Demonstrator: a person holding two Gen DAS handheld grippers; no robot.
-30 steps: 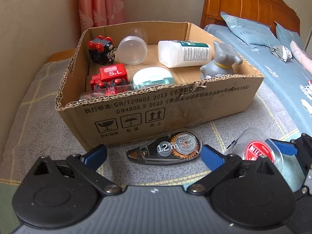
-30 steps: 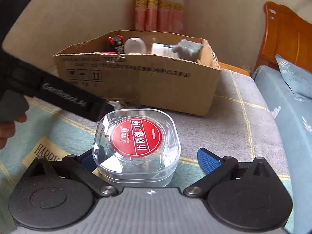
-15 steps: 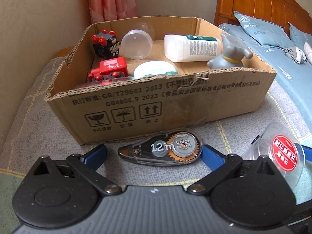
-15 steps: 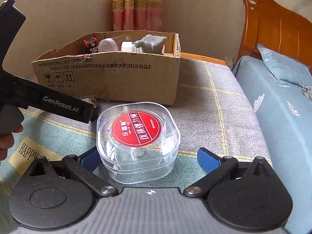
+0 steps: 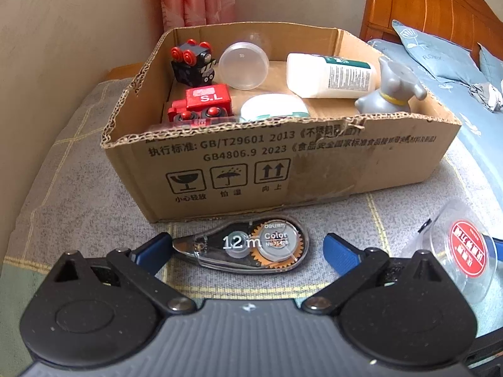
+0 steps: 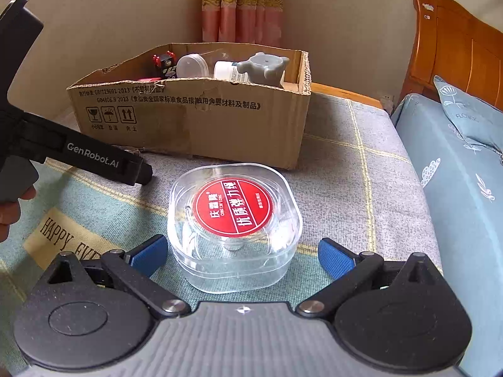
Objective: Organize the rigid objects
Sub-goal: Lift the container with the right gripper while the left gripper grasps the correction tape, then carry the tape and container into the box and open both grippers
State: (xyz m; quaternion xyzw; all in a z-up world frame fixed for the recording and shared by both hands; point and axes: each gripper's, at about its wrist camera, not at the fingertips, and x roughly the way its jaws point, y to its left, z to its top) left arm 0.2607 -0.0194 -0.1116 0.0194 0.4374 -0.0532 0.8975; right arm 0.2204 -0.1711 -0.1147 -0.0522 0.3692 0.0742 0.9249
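Note:
A clear correction-tape dispenser (image 5: pixel 248 245) marked "12 m" lies on the grey mat just before the cardboard box (image 5: pixel 283 163). My left gripper (image 5: pixel 248 251) is open, its blue pads on either side of the dispenser. A clear plastic case with a red round label (image 6: pixel 234 223) sits on the mat between the blue pads of my right gripper (image 6: pixel 242 256), which is open around it. The case also shows at the right edge of the left wrist view (image 5: pixel 462 251). The box also shows in the right wrist view (image 6: pixel 195 116).
The box holds a red toy train (image 5: pixel 204 105), a black toy with red wheels (image 5: pixel 192 61), a clear round tub (image 5: pixel 243 64), a white bottle (image 5: pixel 330 75), a white-and-teal case (image 5: pixel 273 108) and a grey elephant figure (image 5: pixel 389 91). A bed with blue bedding (image 6: pixel 456 163) lies to the right.
Both grippers have shifted over the mat; the box has slid rightward in the left wrist view. The clear case now sits centred between the right pads. Both jaws stay open.

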